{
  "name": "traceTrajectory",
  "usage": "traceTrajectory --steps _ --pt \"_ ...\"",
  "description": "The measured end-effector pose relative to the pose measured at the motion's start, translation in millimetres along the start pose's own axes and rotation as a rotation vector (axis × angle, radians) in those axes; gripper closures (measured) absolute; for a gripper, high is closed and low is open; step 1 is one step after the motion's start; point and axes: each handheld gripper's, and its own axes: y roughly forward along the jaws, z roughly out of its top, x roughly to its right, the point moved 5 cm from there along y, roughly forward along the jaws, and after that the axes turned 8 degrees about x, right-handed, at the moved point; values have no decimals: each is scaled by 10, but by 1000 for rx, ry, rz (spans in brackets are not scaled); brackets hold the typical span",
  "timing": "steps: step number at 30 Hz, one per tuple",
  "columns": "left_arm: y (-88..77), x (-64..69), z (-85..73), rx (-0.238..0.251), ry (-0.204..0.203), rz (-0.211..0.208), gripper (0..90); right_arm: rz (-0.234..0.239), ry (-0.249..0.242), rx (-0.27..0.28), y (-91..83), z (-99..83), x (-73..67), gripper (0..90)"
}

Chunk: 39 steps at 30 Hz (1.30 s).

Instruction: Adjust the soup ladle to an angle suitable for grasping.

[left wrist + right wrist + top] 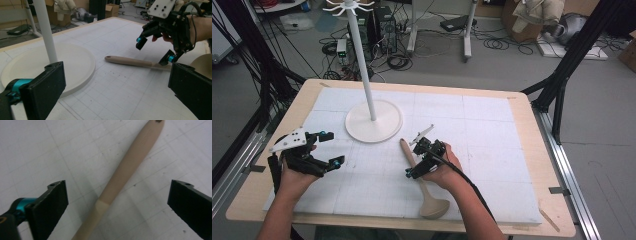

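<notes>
A: The right hand-held gripper (419, 159) hangs over the handle of the wooden spoon (412, 156), jaws spread wide and holding nothing. What would make this grasp go well?

B: My guess is the spoon is what's being picked up. It lies flat on the white surface (492, 145), handle tip pointing toward the round base of the stand (374, 121), bowl end close to the near edge. In the right gripper view the handle runs up the middle between the two black jaws, so the line-up looks good. I'd come straight down so a jaw lands on each side of the handle, then close across its width. The handle is round and smooth, so a skewed pinch could let it roll.

A: And the hand itself?

B: The right hand (444, 170) is tipped forward and down, the wrist bent so the jaws aim at the surface, cable trailing back along the forearm.

A: The other one?

B: The left hand-held gripper (323, 148) sits well apart at the left, jaws also apart and empty, aimed across toward the spoon and the stand.
</notes>
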Motion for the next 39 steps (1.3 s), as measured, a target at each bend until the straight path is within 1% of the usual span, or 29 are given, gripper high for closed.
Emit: traceTrajectory --steps 1,2,3,5,7,8,11,12,13,14,15,17,21,22,23,32,33,35,39 --pt "-1 0 2 2 -1 0 16 0 0 0 0 0 0 63" --pt "-3 0 3 3 -2 -1 17 -9 -15 -36 35 -21 -24 146" --pt "-5 -1 3 2 -1 -1 17 -9 -15 -36 35 -21 -24 146" --pt "-10 -2 3 1 -1 1 17 -11 -24 -61 55 -34 -42 206" --pt "-12 -1 5 2 0 2 17 -3 -9 -78 62 -43 -52 255" --pt "-12 -3 5 2 0 1 16 -1 -4 -97 62 -52 -56 296" --pt "-7 -3 0 0 0 1 17 -14 6 -109 65 -64 -44 299" --pt "-6 -3 -1 -1 -1 0 17 -7 8 -124 68 -73 -49 331" --pt "-3 -3 -1 0 2 -1 17 -3 5 -148 74 -86 -55 345" --pt "0 -1 -1 1 1 0 17 -9 -2 -146 76 -86 -55 349" --pt "0 0 -1 -1 3 0 16 -12 6 -149 75 -84 -54 363" --pt "2 4 -2 -2 2 -1 17 -25 -4 -156 72 -80 -55 406" --pt "0 2 -1 0 2 1 17 -20 -24 -173 65 -73 -67 477" --pt "-1 2 0 0 3 0 17 -19 -20 -174 64 -70 -86 505" --pt "-1 2 -1 0 4 0 17 -9 -27 -176 61 -68 -98 553" --pt "-10 7 4 1 5 3 17 -16 18 -191 56 -58 -101 603" --pt "-15 8 5 -1 6 3 17 -13 19 -194 57 -57 -103 611" --pt "-18 8 6 0 8 0 17 -16 3 -207 54 -54 -109 624" --pt "-20 11 8 -2 8 2 17 -10 0 -222 47 -55 -123 649"
